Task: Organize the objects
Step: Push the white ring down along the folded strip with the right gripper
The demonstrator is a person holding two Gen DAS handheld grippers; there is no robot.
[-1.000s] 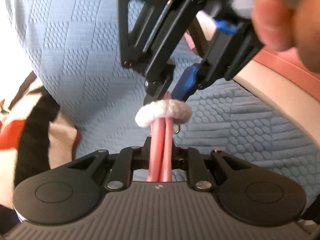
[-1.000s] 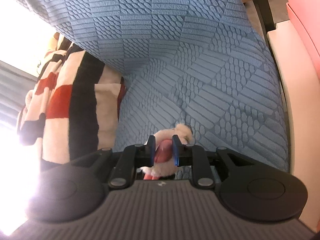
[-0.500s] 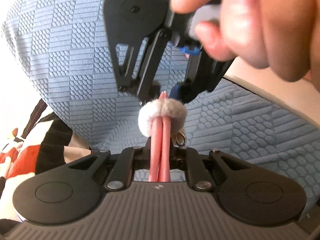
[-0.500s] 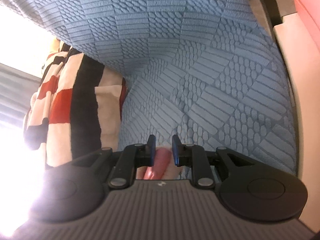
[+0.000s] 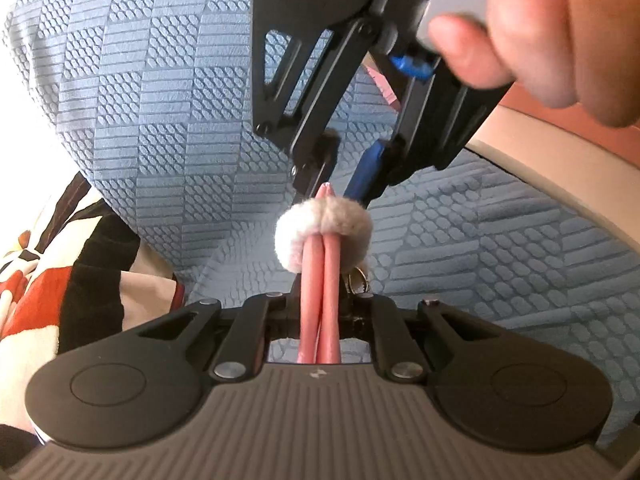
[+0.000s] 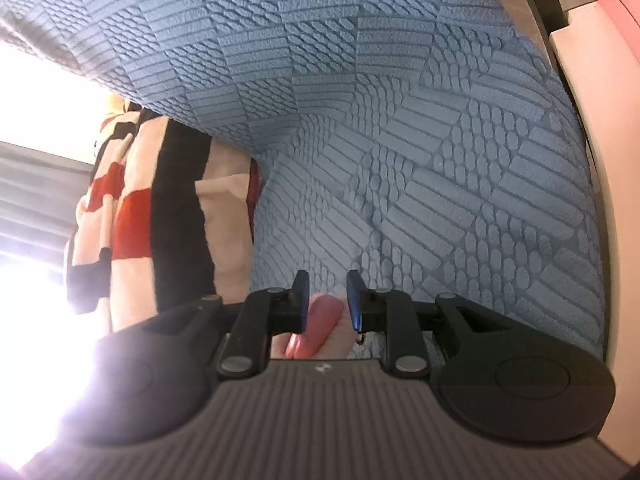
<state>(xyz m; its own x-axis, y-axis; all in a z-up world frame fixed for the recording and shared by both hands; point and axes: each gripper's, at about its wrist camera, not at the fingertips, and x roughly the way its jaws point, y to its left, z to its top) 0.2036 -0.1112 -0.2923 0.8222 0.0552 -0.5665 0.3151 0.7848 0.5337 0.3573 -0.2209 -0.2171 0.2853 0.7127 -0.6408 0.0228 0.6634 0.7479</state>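
Observation:
A pink strap [image 5: 322, 296], folded double, runs through a white fluffy pom-pom [image 5: 322, 238] with a small metal ring [image 5: 358, 282] beside it. My left gripper [image 5: 320, 316] is shut on the strap below the pom-pom. My right gripper [image 5: 340, 188] comes down from above in the left wrist view, its blue-padded fingers [image 5: 370, 172] straddling the strap's tip above the pom-pom. In the right wrist view the right gripper [image 6: 327, 284] stands narrowly apart with the pink strap [image 6: 320, 326] between its jaws; contact cannot be told.
Everything is held above a blue textured cushion [image 5: 160, 100], also in the right wrist view [image 6: 400, 120]. A red, black and cream patterned blanket [image 6: 140, 216] lies at the left. A cream and pink edge [image 5: 560, 152] runs at the right. A hand [image 5: 560, 20] holds the right gripper.
The right gripper has slid along the strap toward its tip, so the pom-pom has dropped out of the right wrist view. The left gripper keeps its hold.

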